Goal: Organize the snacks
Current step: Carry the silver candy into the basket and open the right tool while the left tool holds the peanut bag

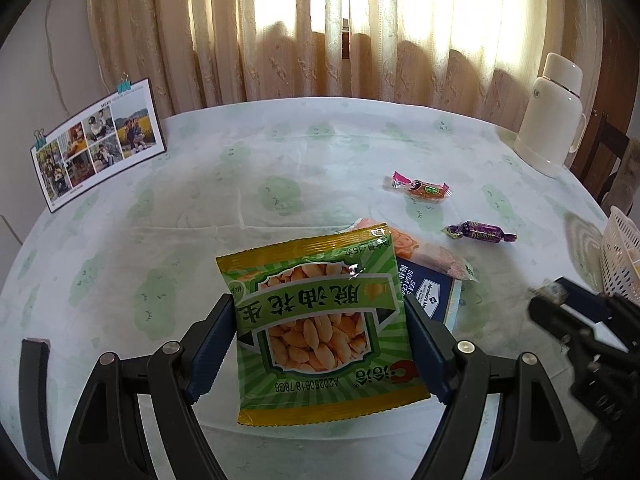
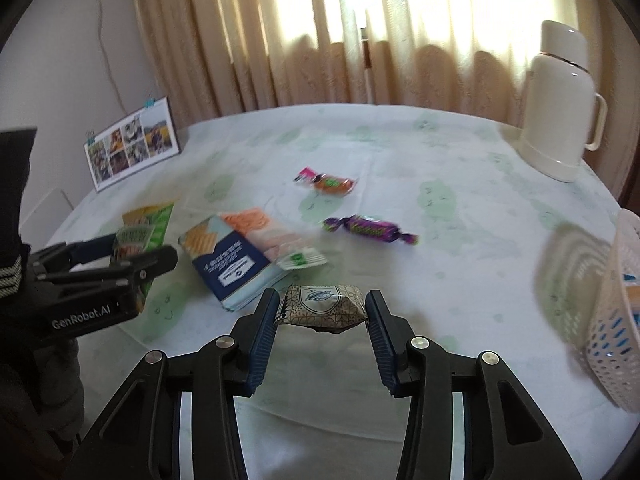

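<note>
1. Right gripper (image 2: 322, 314) jaws pinch a brown wrapped snack (image 2: 322, 308) by its ends, clear of the table (image 2: 460, 280); the slick wrapper may slip out
2. Left gripper (image 1: 320, 332) jaws clamp a green peanut packet (image 1: 320, 328), near the cracker pack (image 2: 236, 268); the thin edges may buckle
3. Basket (image 2: 616, 320) at the table's right edge could be knocked
4. Patterned cloth, curtained window behind

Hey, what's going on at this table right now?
A person is sorting snacks with two handheld grippers. The left gripper holds a green peanut packet; the right gripper holds a small brown wrapped snack. A cracker pack, two candies and a white basket sit on the table.
</note>
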Tool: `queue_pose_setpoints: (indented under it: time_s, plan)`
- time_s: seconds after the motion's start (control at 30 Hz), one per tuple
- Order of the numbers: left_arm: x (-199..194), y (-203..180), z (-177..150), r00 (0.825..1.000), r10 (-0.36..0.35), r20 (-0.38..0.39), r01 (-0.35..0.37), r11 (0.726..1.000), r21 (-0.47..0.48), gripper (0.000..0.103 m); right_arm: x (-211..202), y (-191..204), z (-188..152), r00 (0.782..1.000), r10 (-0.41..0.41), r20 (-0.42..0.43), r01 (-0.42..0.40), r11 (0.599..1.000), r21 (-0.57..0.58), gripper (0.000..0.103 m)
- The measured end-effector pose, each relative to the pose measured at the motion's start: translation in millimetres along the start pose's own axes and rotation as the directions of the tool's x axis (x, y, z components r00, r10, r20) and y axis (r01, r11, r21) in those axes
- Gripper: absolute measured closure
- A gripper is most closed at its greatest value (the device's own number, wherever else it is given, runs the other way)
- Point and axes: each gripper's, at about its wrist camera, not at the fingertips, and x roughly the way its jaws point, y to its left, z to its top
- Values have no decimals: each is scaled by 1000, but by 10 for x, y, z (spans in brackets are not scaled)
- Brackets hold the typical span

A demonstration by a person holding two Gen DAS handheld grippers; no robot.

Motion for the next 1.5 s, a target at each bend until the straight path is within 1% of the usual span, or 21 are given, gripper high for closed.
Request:
queue_pose_setpoints:
  time_s: [0.33,0.53,0.67,0.83,0.97,1.3,1.4,1.43,1.5]
  plan:
    - [-104,-150,18,999,29,24,-30,998,48,26,-337,-323,43,995,-50,89,43,996,84,57]
    - [-160,-289,29,999,36,38,-39,995,88,26,-559,-622,46,985,-100,141,77,985,157,57]
    - [-190,-369,43,998,41,47,-46,993,110,26,-707,-826,22,974,-146,173,109,972,207,57]
    - [-219,-488,64,998,41,56,-48,990,136,26,-905,-1089,-17,954,-214,210,155,952,266,57]
    - [-254,-614,77,997,37,63,-47,986,160,26,-1047,-1278,-54,934,-272,231,195,932,307,57]
    - [-325,-944,84,997,27,77,-44,975,219,26,-1301,-1716,-235,893,-382,239,267,876,403,57]
    - [-353,-1053,86,996,24,84,-44,970,238,25,-1356,-1829,-304,877,-419,236,293,854,429,56]
    - [-358,-1081,85,996,23,84,-43,969,242,25,-1371,-1866,-328,869,-436,234,305,845,440,55]
    - [-364,-1138,84,996,21,84,-42,967,250,25,-1397,-1942,-373,858,-459,230,321,830,457,48]
